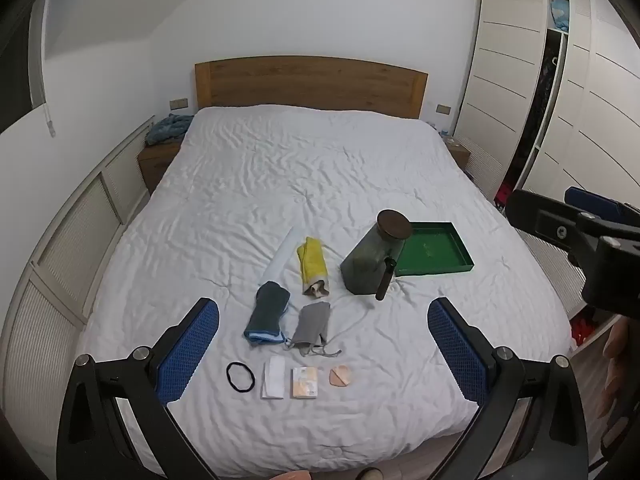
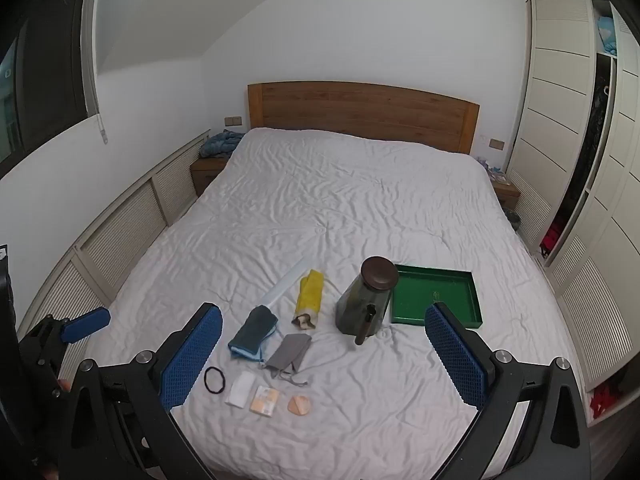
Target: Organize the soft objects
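On the white bed lie a dark blue folded cloth, a grey pouch, a yellow rolled cloth, a black hair tie, a white pad, a small packet and a pink sponge. A green tray and a dark jar with a brown lid stand to the right. My left gripper is open above the bed's foot. My right gripper is open and empty too, and also shows in the left wrist view.
A white flat strip lies beside the yellow cloth. A wooden headboard stands at the back. Wardrobe doors line the right side, a low slatted cabinet the left. Nightstands flank the bed.
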